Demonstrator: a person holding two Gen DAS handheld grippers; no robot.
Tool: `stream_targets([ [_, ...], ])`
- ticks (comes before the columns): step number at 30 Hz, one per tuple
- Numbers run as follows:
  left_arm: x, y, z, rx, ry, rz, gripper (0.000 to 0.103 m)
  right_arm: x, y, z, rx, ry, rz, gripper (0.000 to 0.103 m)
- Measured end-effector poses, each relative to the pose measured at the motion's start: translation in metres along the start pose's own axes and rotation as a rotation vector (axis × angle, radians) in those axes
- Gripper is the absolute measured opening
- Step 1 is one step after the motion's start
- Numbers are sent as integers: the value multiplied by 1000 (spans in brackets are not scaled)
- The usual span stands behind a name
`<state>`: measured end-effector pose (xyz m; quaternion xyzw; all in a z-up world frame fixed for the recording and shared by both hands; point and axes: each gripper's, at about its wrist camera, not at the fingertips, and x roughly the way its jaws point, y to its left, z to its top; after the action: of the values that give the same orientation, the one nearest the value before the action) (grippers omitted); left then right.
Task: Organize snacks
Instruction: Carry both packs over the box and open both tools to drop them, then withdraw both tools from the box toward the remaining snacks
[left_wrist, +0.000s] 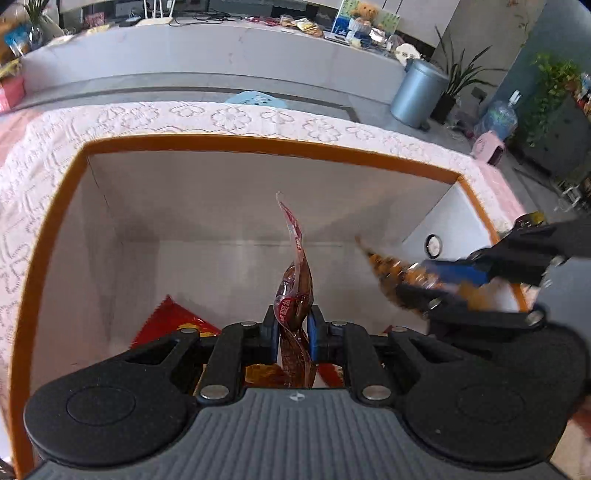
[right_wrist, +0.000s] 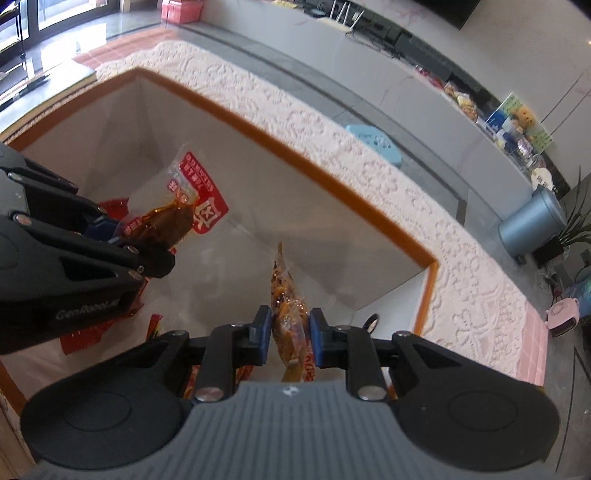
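A white box with an orange rim (left_wrist: 258, 141) stands on the lace-covered table; it also shows in the right wrist view (right_wrist: 280, 144). My left gripper (left_wrist: 292, 328) is shut on a red-and-clear snack packet with dark brown meat (left_wrist: 295, 284), held upright over the inside of the box; the packet also shows in the right wrist view (right_wrist: 177, 206). My right gripper (right_wrist: 290, 332) is shut on an orange-brown snack packet (right_wrist: 286, 306), also over the box; from the left wrist view this packet (left_wrist: 391, 273) appears blurred at the right. Red snack packets (left_wrist: 170, 321) lie on the box floor.
The lace tablecloth (left_wrist: 221, 118) surrounds the box. A light blue stool (right_wrist: 373, 142) stands beyond the table. A grey bin (left_wrist: 417, 92) and potted plants stand on the floor at the right. A long white counter (left_wrist: 207, 48) with clutter runs across the back.
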<state>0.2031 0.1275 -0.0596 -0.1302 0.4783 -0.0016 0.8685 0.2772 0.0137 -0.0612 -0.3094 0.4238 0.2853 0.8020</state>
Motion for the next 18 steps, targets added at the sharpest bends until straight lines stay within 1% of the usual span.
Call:
stream_targets([
  [4, 5, 4, 0, -26, 50, 4, 16, 2, 5, 1, -21, 11, 3, 19],
  [6, 8, 5, 2, -26, 80, 16, 17, 1, 7, 1, -18, 19, 20, 19],
  [8, 9, 4, -1, -11, 82, 37, 20, 1, 7, 0, -8, 36, 41, 29],
  [9, 8, 2, -2, 2, 79, 52, 20, 0, 6, 0, -2, 39, 51, 30],
  [10, 8, 0, -2, 12, 74, 66, 24, 0, 6, -1, 3, 42, 58, 30],
  [11, 6, -1, -3, 19, 67, 77, 32, -1, 6, -1, 4, 44, 62, 32],
  [12, 5, -2, -2, 20, 61, 81, 37, 0, 4, 0, 1, 46, 64, 34],
  [13, 3, -2, -3, 17, 50, 78, 46, -1, 3, 0, 1, 46, 64, 42],
  [14, 0, -1, -3, 12, 33, 78, 52, -3, 3, -1, 4, 46, 64, 48],
  [15, -5, -2, -4, 14, 7, 89, 54, -5, 5, -2, 7, 44, 63, 51],
  [17, -14, -6, -9, 44, -51, 122, 64, -11, 4, -3, 16, 40, 62, 59],
  [18, -19, -9, -13, 62, -85, 135, 68, -15, 3, -3, 23, 38, 65, 62],
])
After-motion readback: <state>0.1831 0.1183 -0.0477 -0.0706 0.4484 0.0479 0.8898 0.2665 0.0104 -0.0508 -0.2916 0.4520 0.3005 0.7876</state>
